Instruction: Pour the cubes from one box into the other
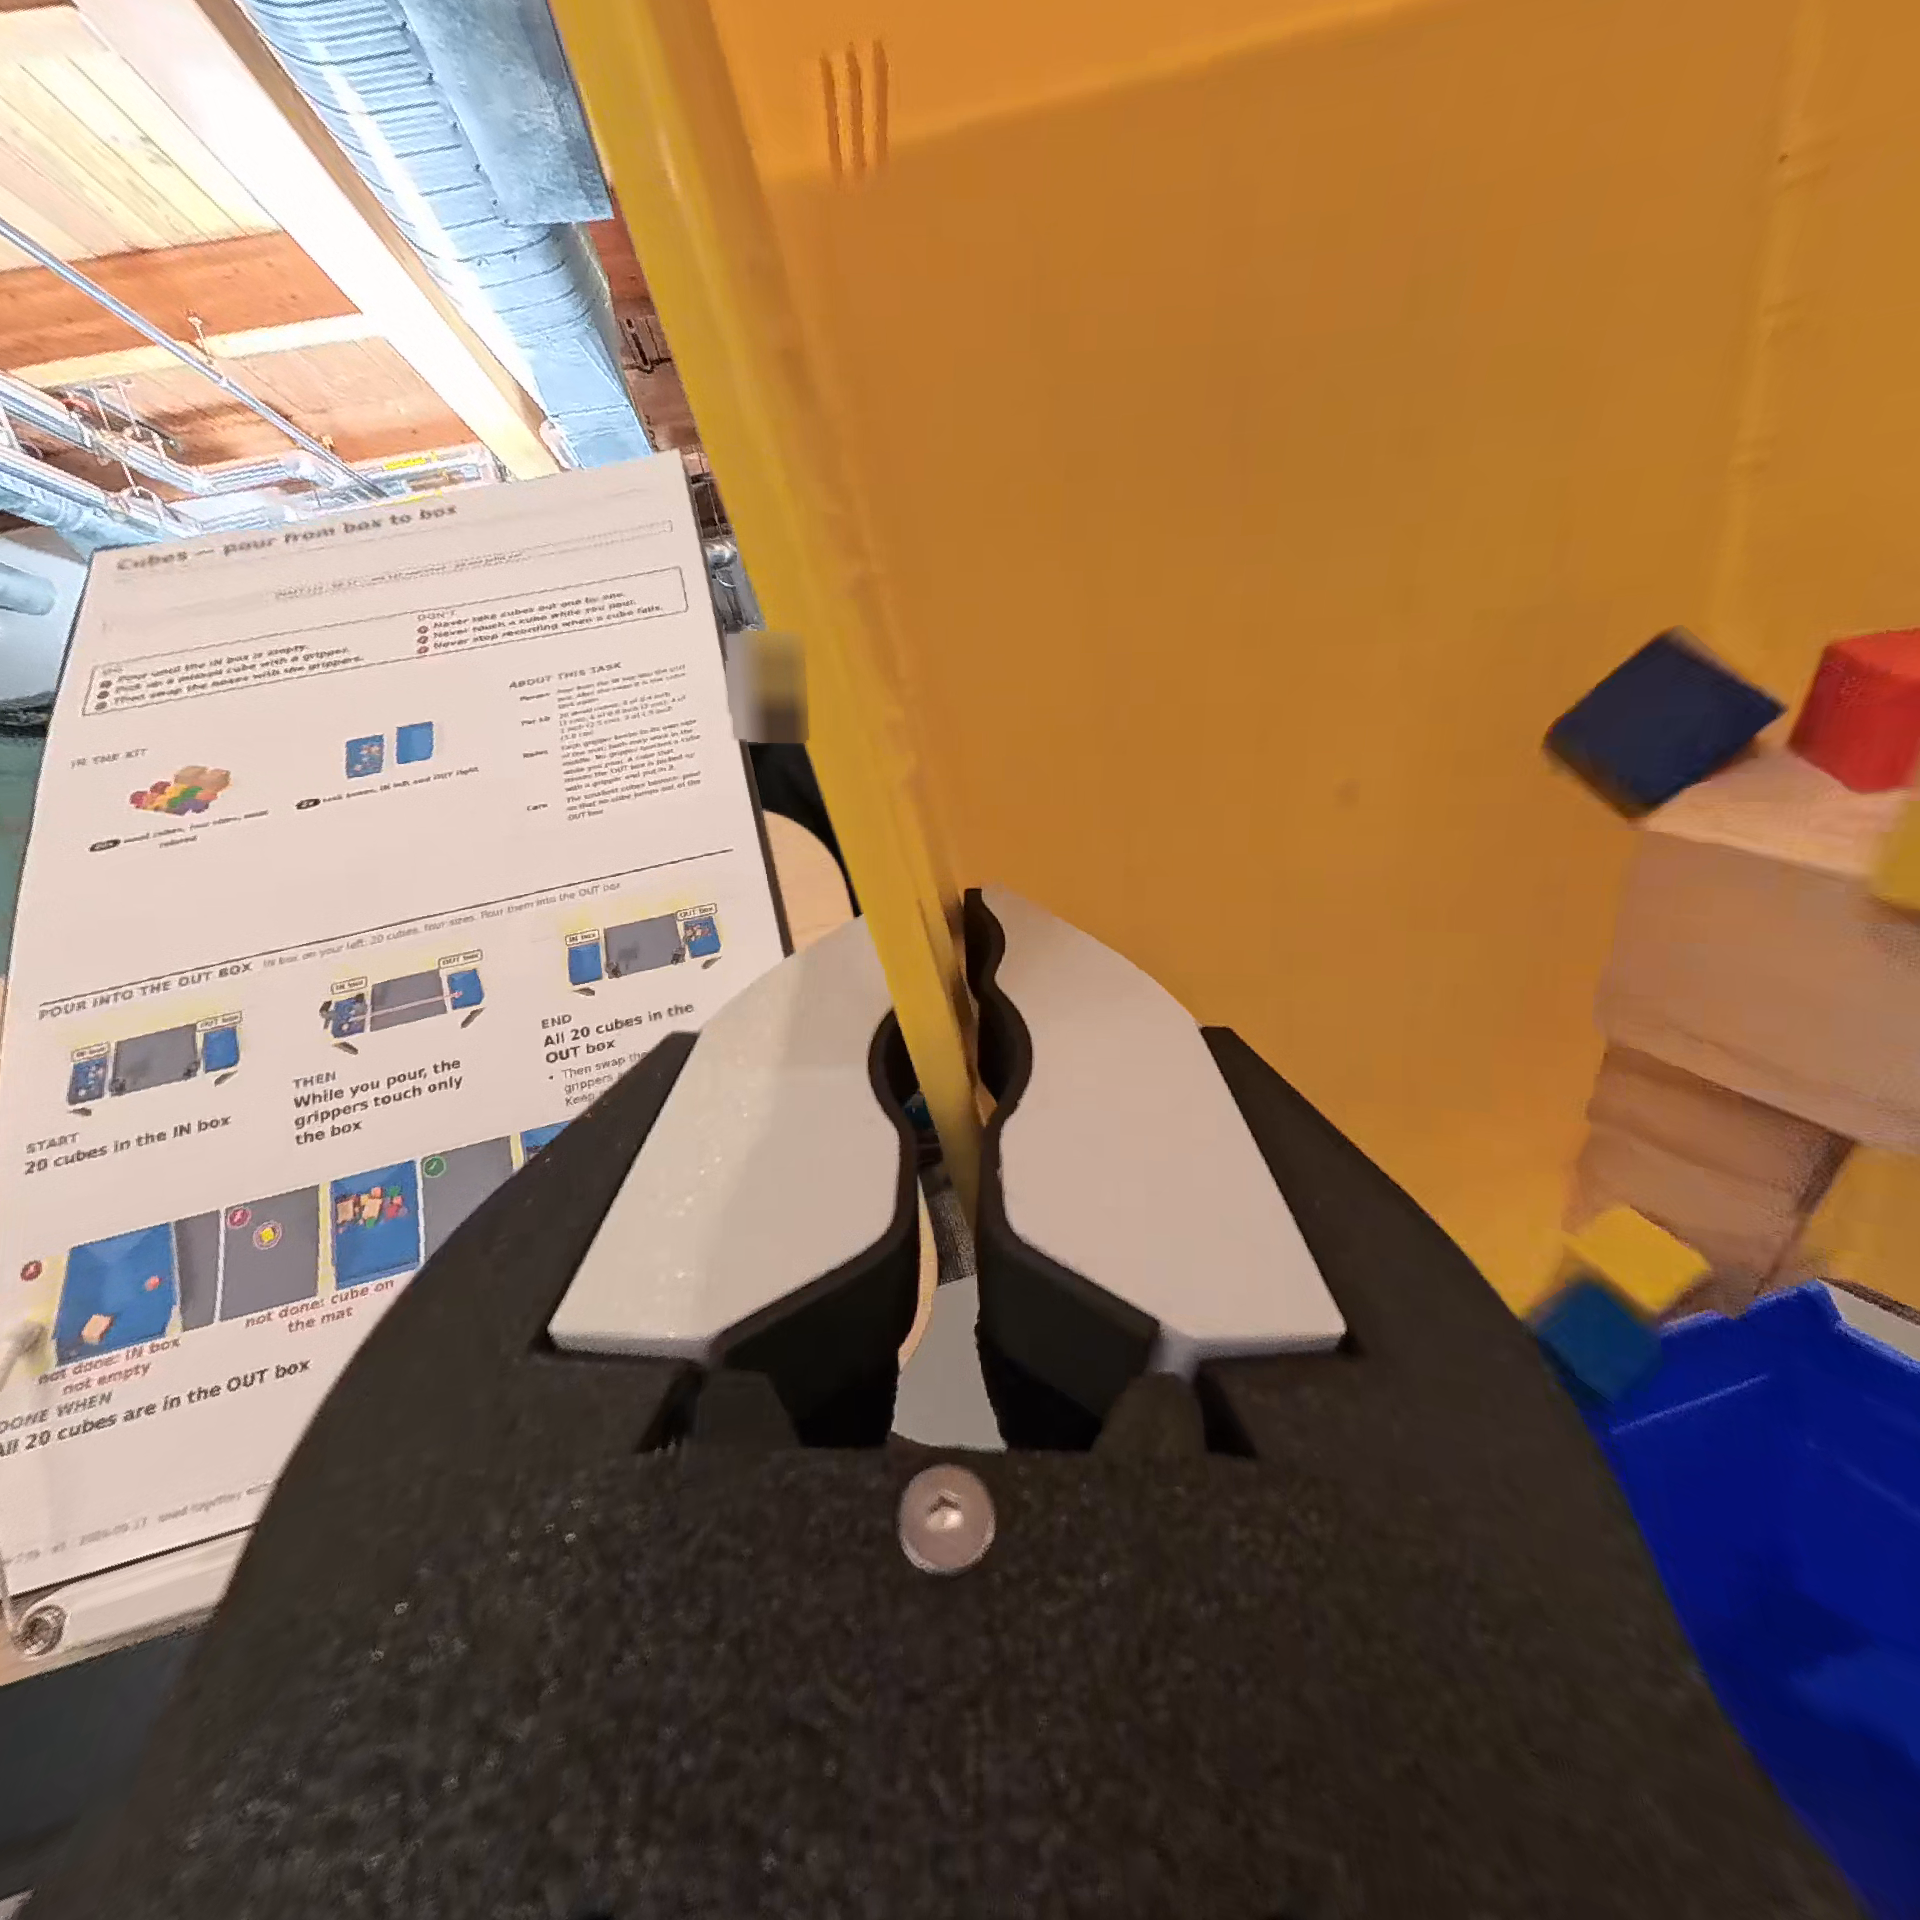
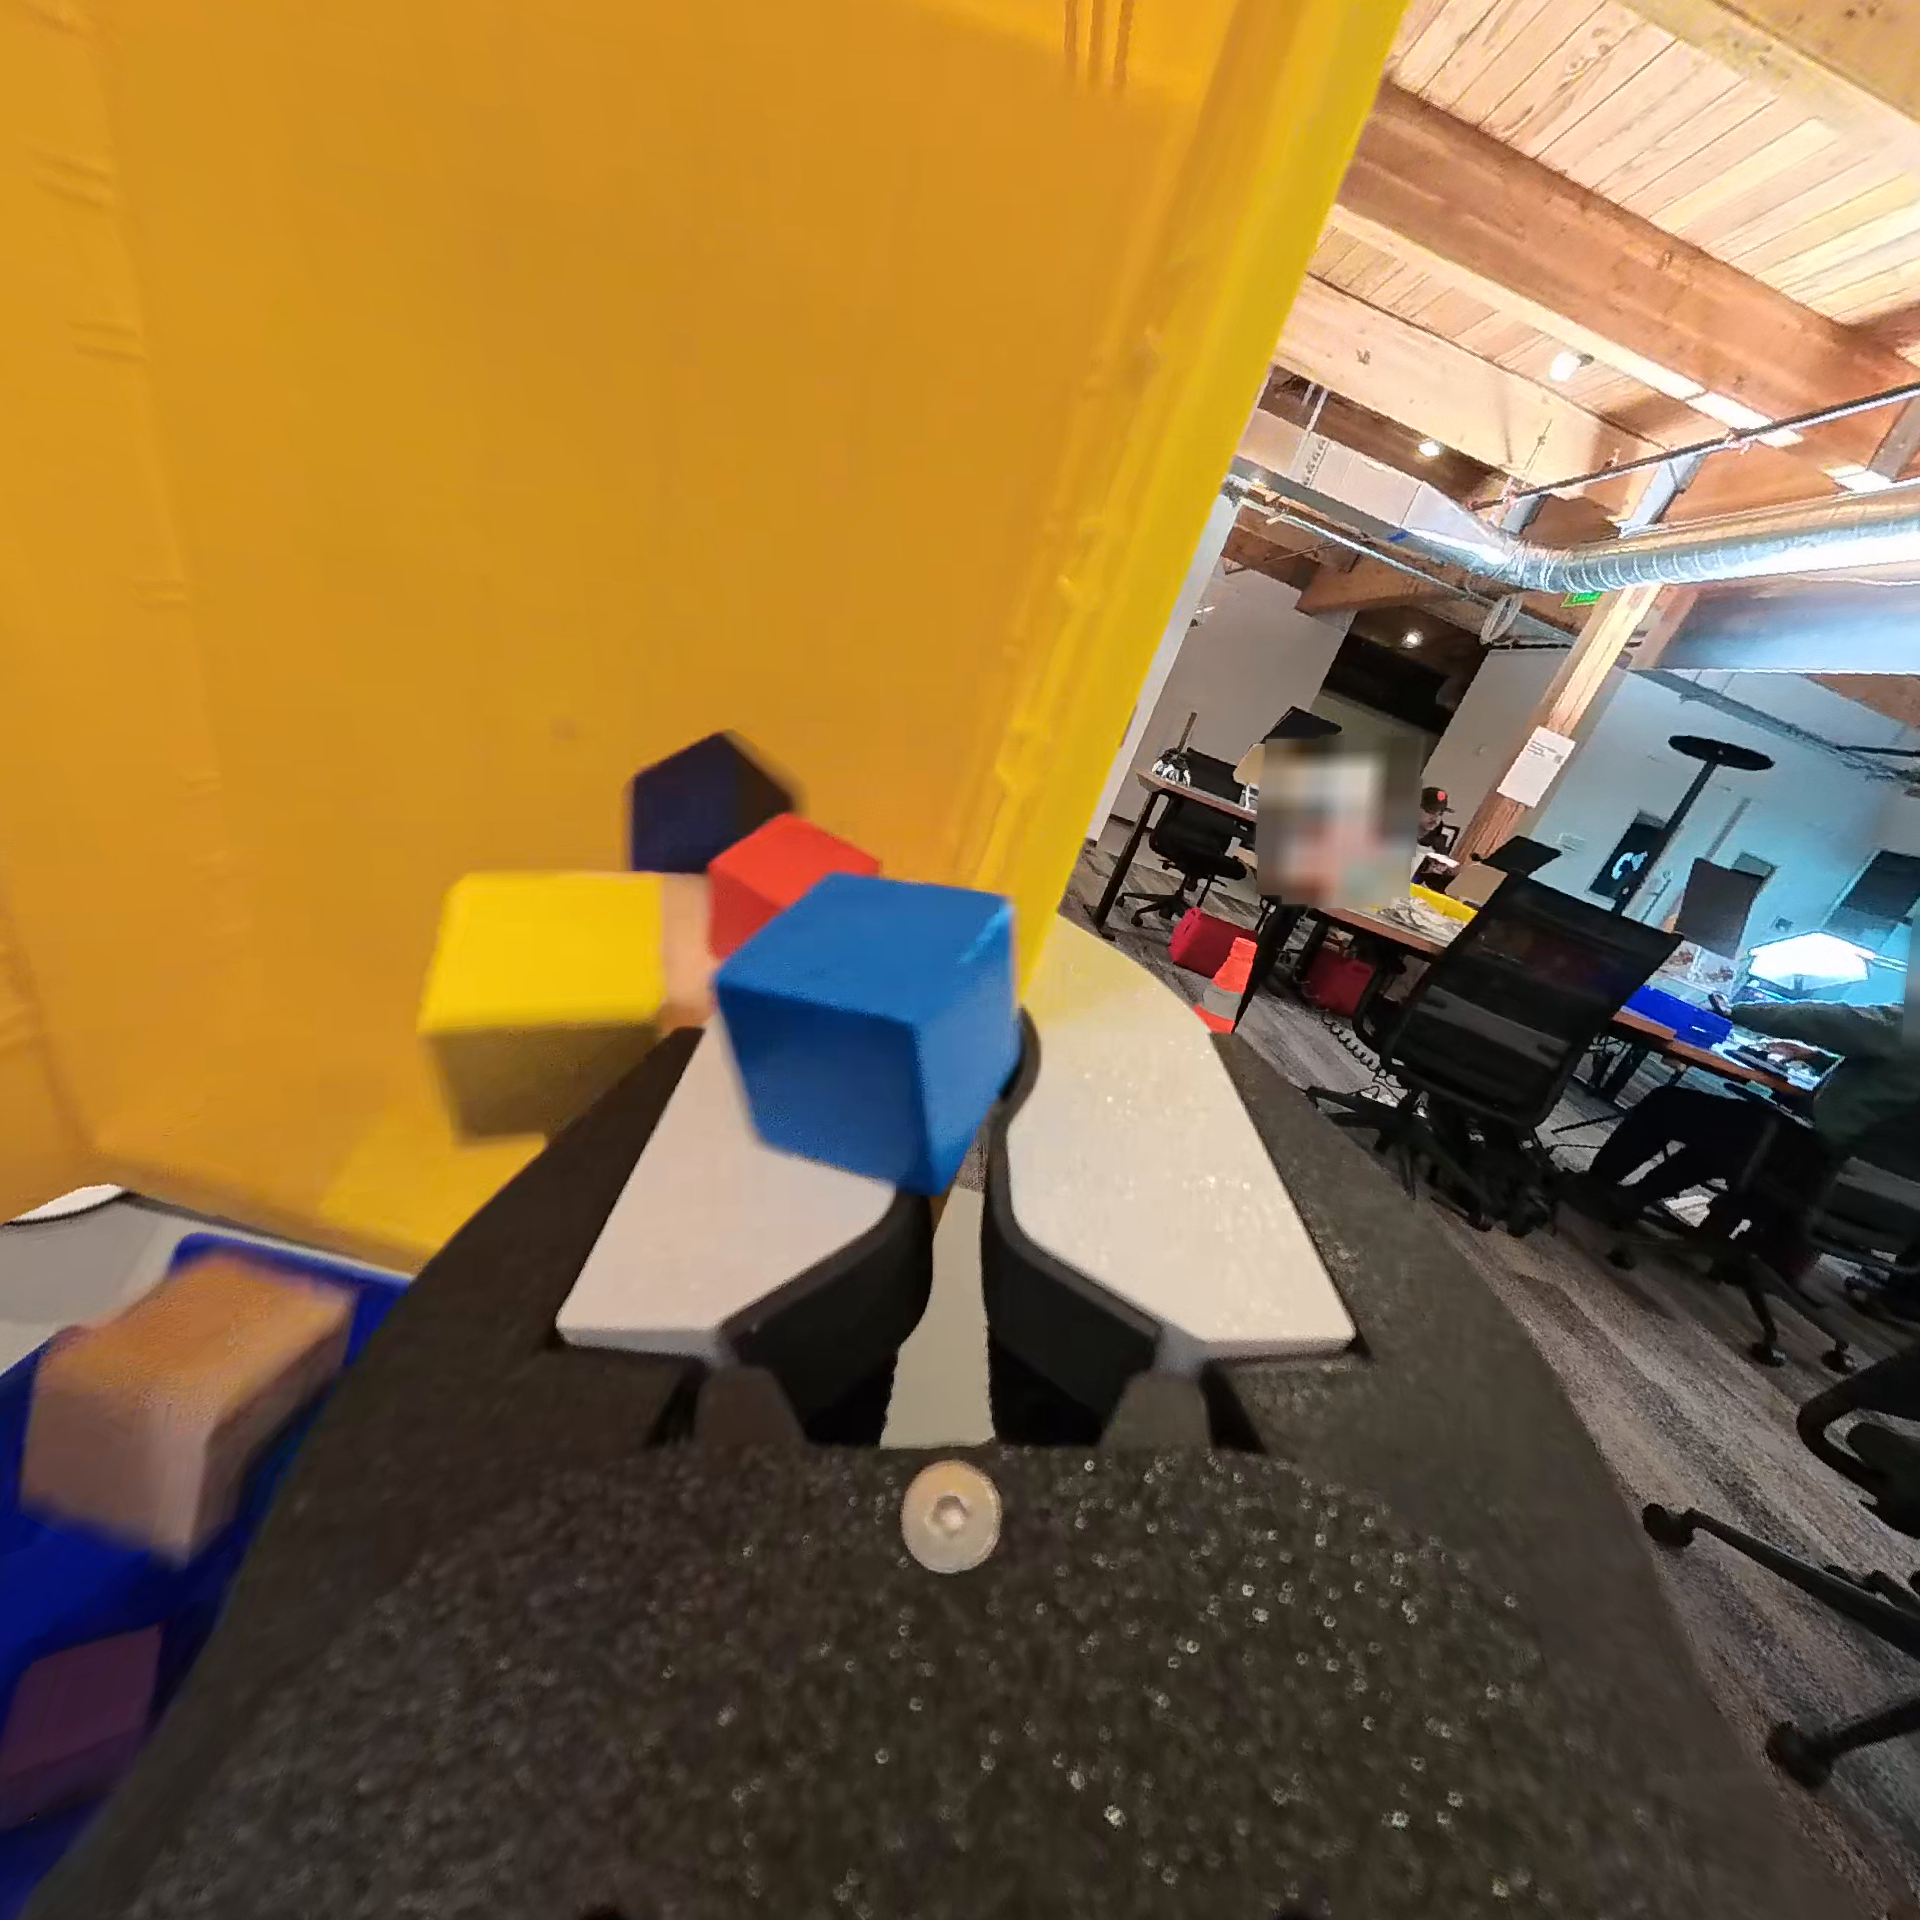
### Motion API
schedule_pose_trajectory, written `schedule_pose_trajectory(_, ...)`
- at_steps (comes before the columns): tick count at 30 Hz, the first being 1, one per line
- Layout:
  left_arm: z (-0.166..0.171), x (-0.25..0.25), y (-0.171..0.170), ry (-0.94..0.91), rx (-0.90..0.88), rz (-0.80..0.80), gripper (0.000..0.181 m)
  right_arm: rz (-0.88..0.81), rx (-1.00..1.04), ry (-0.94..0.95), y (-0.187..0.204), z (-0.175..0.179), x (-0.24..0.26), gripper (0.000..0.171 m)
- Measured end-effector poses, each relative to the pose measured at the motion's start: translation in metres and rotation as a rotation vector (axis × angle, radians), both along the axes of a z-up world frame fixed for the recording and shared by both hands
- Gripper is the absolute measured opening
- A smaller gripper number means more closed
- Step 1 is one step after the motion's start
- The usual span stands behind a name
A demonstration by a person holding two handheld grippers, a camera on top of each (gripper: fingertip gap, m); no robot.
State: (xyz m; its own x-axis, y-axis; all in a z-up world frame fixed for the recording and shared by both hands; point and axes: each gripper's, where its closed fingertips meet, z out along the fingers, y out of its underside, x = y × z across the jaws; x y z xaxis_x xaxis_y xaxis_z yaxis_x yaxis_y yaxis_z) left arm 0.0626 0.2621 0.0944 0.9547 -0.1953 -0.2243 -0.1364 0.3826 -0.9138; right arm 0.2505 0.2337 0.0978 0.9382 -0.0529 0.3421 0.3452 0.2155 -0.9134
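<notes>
The yellow box (image 1: 1299, 520) is held up and tilted, its open inside facing both cameras. My left gripper (image 1: 961, 935) is shut on its side wall. My right gripper (image 2: 1016, 1039) is shut on the opposite wall (image 2: 1091, 727), its tips partly hidden by a blue cube (image 2: 873, 1029). Cubes are sliding out, blurred: a dark blue one (image 1: 1662, 727), a red one (image 1: 1870, 717), big plain wood ones (image 1: 1766, 935), and a yellow one (image 2: 540, 987). The blue box (image 1: 1766, 1507) lies below; a wood cube (image 2: 177, 1392) falls over it and a purple cube (image 2: 83, 1714) lies inside.
A printed instruction sheet (image 1: 395, 987) stands upright to the left of the yellow box. To the right is an office floor with black chairs (image 2: 1507, 1039), desks, an orange cone (image 2: 1231, 982) and a seated person.
</notes>
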Motion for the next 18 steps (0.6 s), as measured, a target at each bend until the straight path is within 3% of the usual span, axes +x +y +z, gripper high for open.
schedule_pose_trajectory(11,-0.008,0.007,0.008,0.041,-0.023,-0.002,0.005,-0.008,-0.064,0.053,0.01,-0.02,0.007,0.005)
schedule_pose_trajectory(18,0.001,0.009,0.005,0.052,-0.004,-0.009,0.005,-0.006,-0.041,0.062,0.008,-0.014,0.009,0.005)
